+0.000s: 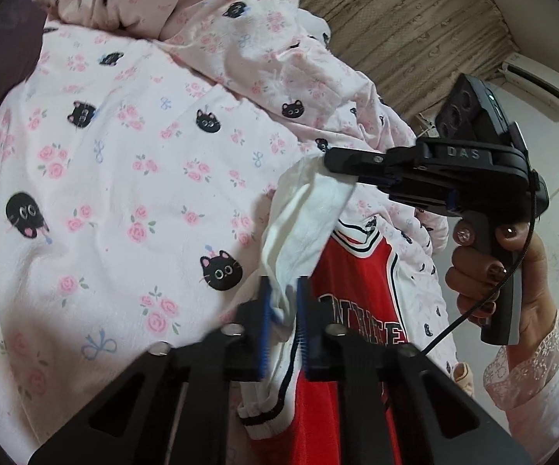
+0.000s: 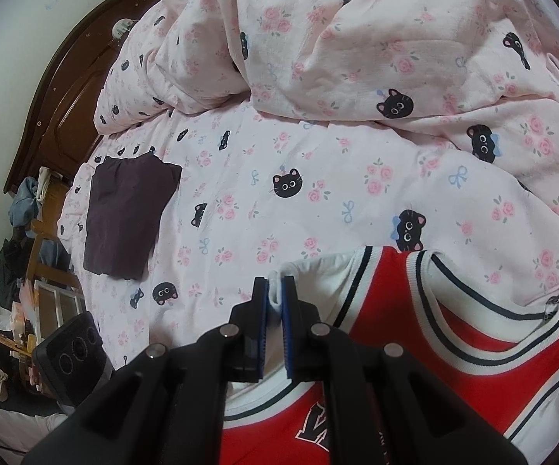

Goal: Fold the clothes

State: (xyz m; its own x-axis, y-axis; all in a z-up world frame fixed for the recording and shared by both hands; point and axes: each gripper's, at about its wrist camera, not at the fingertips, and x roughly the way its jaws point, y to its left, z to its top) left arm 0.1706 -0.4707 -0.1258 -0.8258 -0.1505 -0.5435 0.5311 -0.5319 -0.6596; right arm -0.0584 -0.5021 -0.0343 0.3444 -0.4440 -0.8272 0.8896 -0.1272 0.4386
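one jersey [image 2: 454,348], collar toward duvet [image 2: 395,58]

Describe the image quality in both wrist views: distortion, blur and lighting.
Left wrist view: strong fisheye curvature with dark corner vignetting; the left tongs and the white sleeve they pinch look slightly soft, the bedsheet evenly lit. Right wrist view: same barrel bending, curving the headboard; the red jersey is sharp, without glare.

Jersey [image 2: 473,356]: red knit cloth with white ribbed trim, matt, lying just beside and under the right claw [image 2: 274,302].
Sleeve [image 1: 306,209]: white soft cloth, creasing between both claws.
Left claw [image 1: 283,310]: matt black plastic, ridged blue pads, shiny metal screws.
Bedsheet [image 2: 318,162]: matt printed cotton, wrinkling ahead.
Headboard [image 2: 66,108]: glossy dark wood, far left.
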